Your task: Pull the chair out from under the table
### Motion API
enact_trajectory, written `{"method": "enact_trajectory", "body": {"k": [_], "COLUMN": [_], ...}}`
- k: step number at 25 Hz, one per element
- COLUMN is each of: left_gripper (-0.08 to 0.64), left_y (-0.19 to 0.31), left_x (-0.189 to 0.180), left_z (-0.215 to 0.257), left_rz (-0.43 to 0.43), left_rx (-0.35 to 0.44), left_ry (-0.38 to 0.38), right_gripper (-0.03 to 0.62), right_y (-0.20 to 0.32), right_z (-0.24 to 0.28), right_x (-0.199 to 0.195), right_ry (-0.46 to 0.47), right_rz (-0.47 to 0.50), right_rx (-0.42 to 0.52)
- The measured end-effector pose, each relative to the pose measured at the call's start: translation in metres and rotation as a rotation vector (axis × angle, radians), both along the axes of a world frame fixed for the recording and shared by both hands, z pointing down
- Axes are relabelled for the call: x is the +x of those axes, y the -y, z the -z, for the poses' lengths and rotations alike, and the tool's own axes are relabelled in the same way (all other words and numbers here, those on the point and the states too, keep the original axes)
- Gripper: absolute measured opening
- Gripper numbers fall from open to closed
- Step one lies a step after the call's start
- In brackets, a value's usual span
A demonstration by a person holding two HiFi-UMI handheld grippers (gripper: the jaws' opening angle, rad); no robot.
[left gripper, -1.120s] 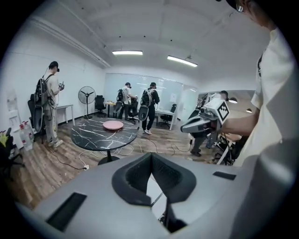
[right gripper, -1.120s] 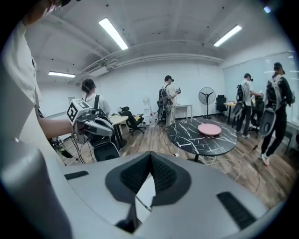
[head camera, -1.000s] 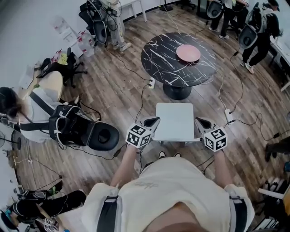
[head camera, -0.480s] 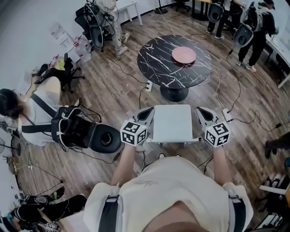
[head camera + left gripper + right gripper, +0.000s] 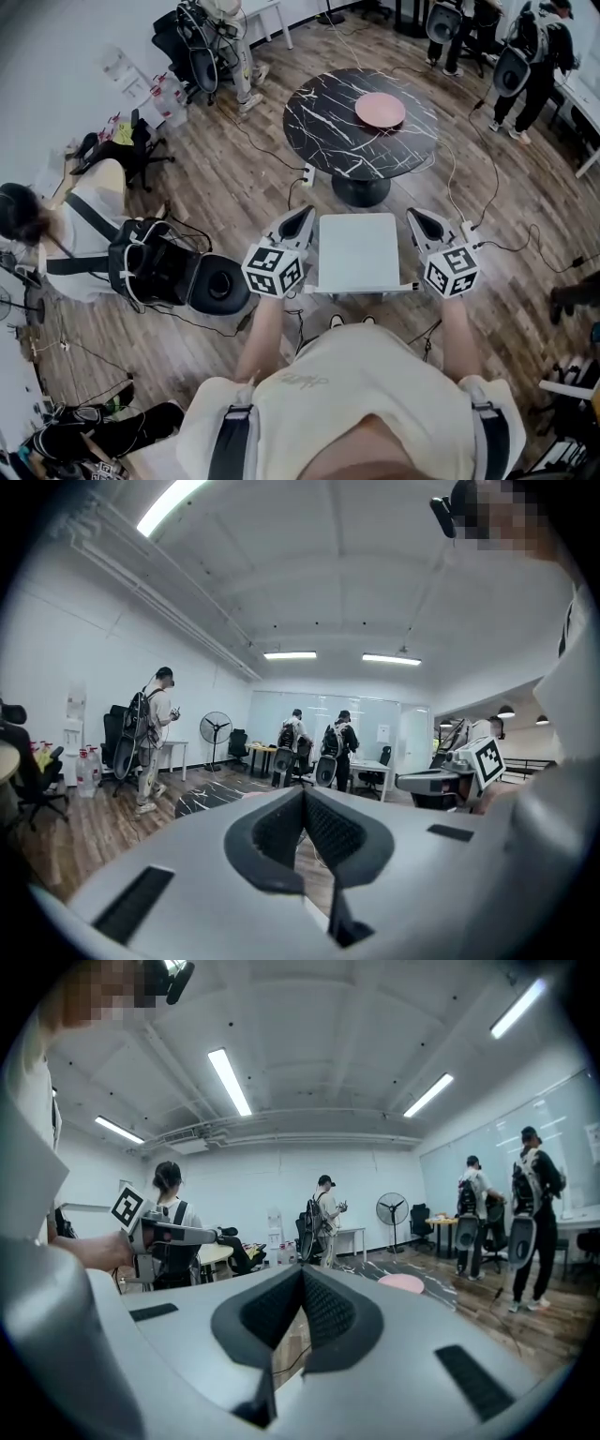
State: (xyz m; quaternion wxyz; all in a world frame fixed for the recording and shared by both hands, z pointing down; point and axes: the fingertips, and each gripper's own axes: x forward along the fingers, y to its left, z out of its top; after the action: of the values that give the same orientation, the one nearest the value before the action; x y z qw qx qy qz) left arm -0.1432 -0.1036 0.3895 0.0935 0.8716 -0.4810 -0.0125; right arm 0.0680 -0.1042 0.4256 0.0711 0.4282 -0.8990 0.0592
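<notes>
Left claw [image 5: 307,213], right claw [image 5: 413,215] closed — chair [image 5: 357,251] seemingly untouched

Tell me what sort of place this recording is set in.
Likely an open-plan office or lab used for recording: wood floor, desks, office chairs, and people wearing backpack rigs.

Count, one pass over all views.
- Round black marbled tabletop [image 5: 323,117]: 1.
- Pink plate [image 5: 380,110]: 1.
- White chair [image 5: 358,248]: 1.
- Hand-held tongs: 2, the left tongs [image 5: 302,217] and the right tongs [image 5: 417,217].
- Floor power strips: 2, the left power strip [image 5: 307,175] and the right power strip [image 5: 467,234].
- Standing fan [image 5: 215,726]: 1.
- Bystanders: 4, a seated person [image 5: 70,220], a person by the wall desk [image 5: 230,37], a capped backpack wearer [image 5: 542,42] and a second backpack wearer [image 5: 473,1206].
</notes>
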Motion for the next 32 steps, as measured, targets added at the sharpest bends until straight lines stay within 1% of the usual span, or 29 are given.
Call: {"method": "enact_trajectory", "body": {"k": [2,5,7,12,19,22,25,29,32], "left_gripper": [0.017,0.017,0.017,0.017,0.017,0.017,0.017,0.017,0.017], "left_y": [-0.002,-0.006,-0.008,-0.017,-0.022,-0.022,-0.022,-0.02,-0.018], "left_x": [-0.005,-0.009,-0.007,-0.007,-0.009,-0.009,-0.007,-0.003,0.0], "left_z": [0.005,0.01,0.005,-0.01,-0.01,-0.017,-0.025,-0.031,-0.03], "left_rz": [0.031,0.081,0.092,0.068,0.069,0.068,0.06,0.047,0.034], "left_rx": [0.026,0.069,0.073,0.03,0.047,0.038,0.026,0.025,0.039], "left_ry": [0.011,0.07,0.1,0.06,0.08,0.077,0.079,0.087,0.094], "right_gripper": [0.006,0.005,0.005,0.005,0.005,0.005,0.005,0.005,0.005], "right_y": [-0.002,-0.005,-0.006,-0.017,-0.021,-0.022,-0.026,-0.023,-0.023], "right_z": [0.007,0.014,0.012,0.004,-0.005,-0.006,-0.007,-0.014,-0.02], "right_x": [0.002,0.005,0.008,0.005,0.012,0.009,0.006,0.011,0.012], "right_ry": [-0.015,0.016,0.009,-0.017,-0.01,-0.011,0.031,0.017,0.014], "right_rz": [-0.015,-0.022,-0.027,-0.043,-0.077,-0.059,-0.027,-0.049,-0.043], "right_rx": [0.029,0.045,0.066,0.055,0.046,0.045,0.039,0.045,0.041]}}
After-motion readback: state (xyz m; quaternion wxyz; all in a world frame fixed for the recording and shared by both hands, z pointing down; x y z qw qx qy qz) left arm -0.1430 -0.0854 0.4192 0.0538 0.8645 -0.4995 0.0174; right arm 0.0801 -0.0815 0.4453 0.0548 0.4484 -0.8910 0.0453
